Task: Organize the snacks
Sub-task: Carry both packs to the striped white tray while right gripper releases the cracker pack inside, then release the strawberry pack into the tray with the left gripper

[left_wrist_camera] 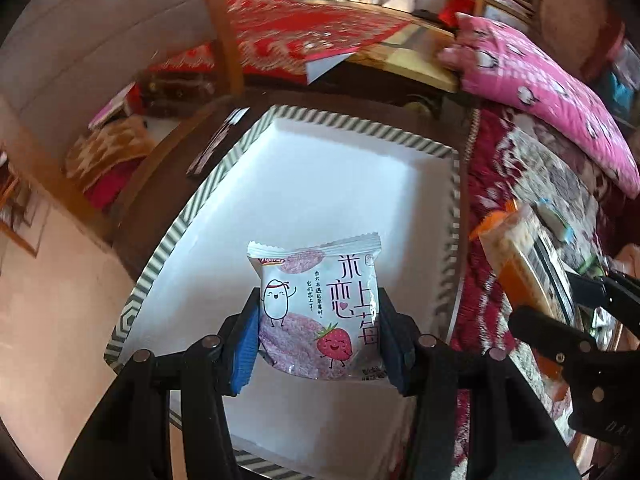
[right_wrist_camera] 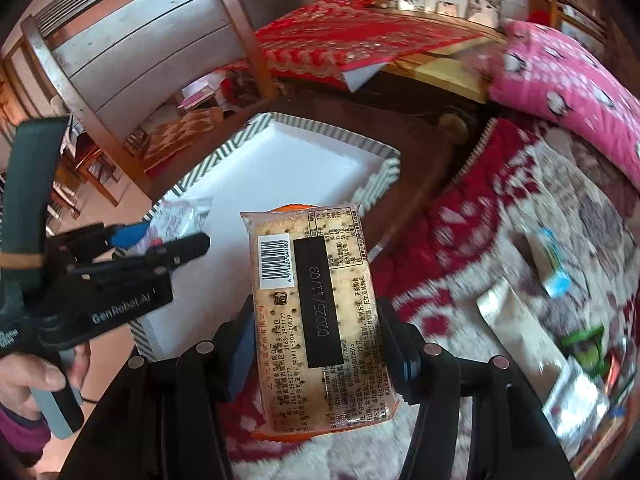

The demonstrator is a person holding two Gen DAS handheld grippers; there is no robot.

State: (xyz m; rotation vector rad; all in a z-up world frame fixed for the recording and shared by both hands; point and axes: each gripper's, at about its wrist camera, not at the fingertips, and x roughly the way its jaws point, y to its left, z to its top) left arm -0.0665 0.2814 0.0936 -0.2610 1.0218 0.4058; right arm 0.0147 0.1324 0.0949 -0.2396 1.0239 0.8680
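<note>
Two hand-held grippers tilted downward, left point(left_wrist_camera: 318, 332) clamping strawberry packet point(left_wrist_camera: 318, 304), right point(right_wrist_camera: 316, 336) cracker pack point(right_wrist_camera: 316, 300).

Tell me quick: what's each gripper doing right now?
Left gripper: shut on the white strawberry-print snack packet.
Right gripper: shut on the clear orange-edged cracker pack.

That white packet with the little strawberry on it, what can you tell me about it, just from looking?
The strawberry snack packet is a small, glossy white plastic pouch, sealed, with a zigzag-cut top edge. Its front shows a smiling white cartoon figure, a red strawberry with a face, pinkish round cakes and large pink Chinese characters. It is upright, facing the camera, pinched at both side edges by the left gripper, whose blue pads press on it. It hangs above the white tray with the striped rim, not resting on it.
</note>
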